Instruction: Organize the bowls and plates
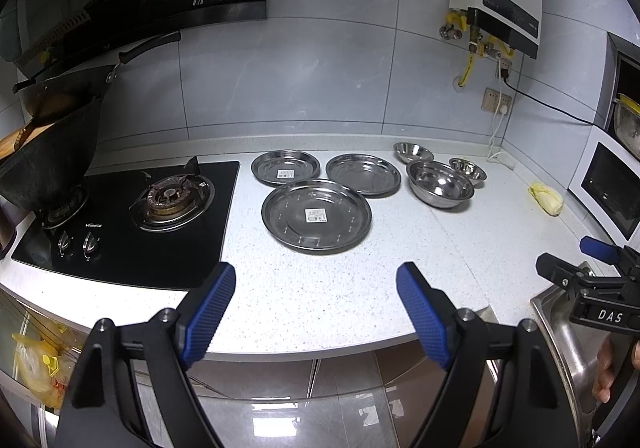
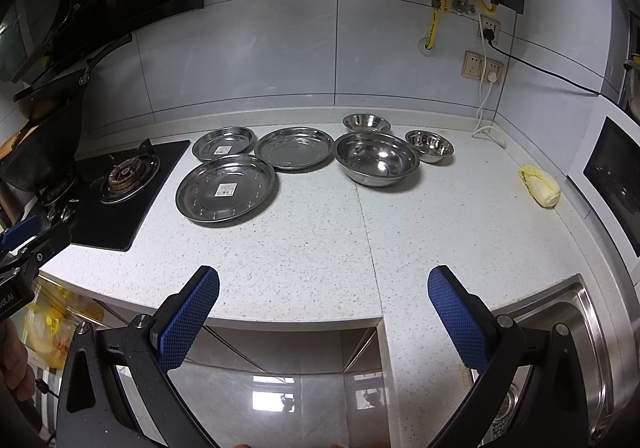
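White speckled countertop [image 2: 320, 248] fills both views, backed by grey wall tiles. Over its front edge the left gripper [image 1: 316, 312] is held with jaws spread wide and nothing between them; the right gripper [image 2: 323, 312] is likewise held agape and empty, beside the steel sink [image 2: 576, 312]. Further back, three steel plates are laid out: the large plate [image 1: 316, 216] nearest, with a label at its centre, a smaller labelled plate [image 1: 285, 167] behind it, and an unlabelled plate [image 1: 363, 174] to the right. Beyond these, three empty bowls are grouped: a large bowl [image 1: 440, 183] and two small bowls [image 1: 413, 152] [image 1: 467, 169]. A black gas hob [image 1: 132, 216] is seen at the left, a piece of cabbage [image 1: 546, 199] at the right.
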Motion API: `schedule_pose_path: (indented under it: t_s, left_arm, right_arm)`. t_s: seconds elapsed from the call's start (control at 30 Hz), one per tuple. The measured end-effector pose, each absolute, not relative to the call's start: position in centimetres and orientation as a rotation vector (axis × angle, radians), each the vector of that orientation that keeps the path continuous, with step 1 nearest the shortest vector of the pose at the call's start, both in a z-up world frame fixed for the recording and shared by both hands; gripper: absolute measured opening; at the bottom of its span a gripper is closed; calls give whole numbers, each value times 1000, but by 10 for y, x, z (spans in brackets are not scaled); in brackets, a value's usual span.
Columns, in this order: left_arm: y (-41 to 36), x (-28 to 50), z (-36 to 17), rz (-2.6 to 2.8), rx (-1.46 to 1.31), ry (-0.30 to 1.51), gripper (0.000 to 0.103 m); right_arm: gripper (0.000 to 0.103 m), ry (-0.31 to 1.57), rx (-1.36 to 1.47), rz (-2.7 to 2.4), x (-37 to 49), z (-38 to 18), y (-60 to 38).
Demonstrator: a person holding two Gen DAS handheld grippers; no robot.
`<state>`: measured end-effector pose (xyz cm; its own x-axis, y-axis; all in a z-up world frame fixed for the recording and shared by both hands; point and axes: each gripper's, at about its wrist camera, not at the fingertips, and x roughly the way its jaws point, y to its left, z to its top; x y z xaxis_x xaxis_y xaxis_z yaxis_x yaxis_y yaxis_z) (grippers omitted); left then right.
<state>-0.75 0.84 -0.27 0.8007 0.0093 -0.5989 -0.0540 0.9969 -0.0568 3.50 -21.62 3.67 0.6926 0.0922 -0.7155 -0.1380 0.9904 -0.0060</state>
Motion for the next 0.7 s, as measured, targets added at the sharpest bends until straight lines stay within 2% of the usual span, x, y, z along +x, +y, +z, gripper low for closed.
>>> schedule_pose_path:
  t_s: [0.37,0.7]
  left_arm:
    - [13,6,-7,44,-77,656,82]
    - [25,55,-9,107,-69,658,82]
  right_arm:
    - [102,803,-71,142,46,31,-209]
    - [102,805,-94,180,80,21,-180]
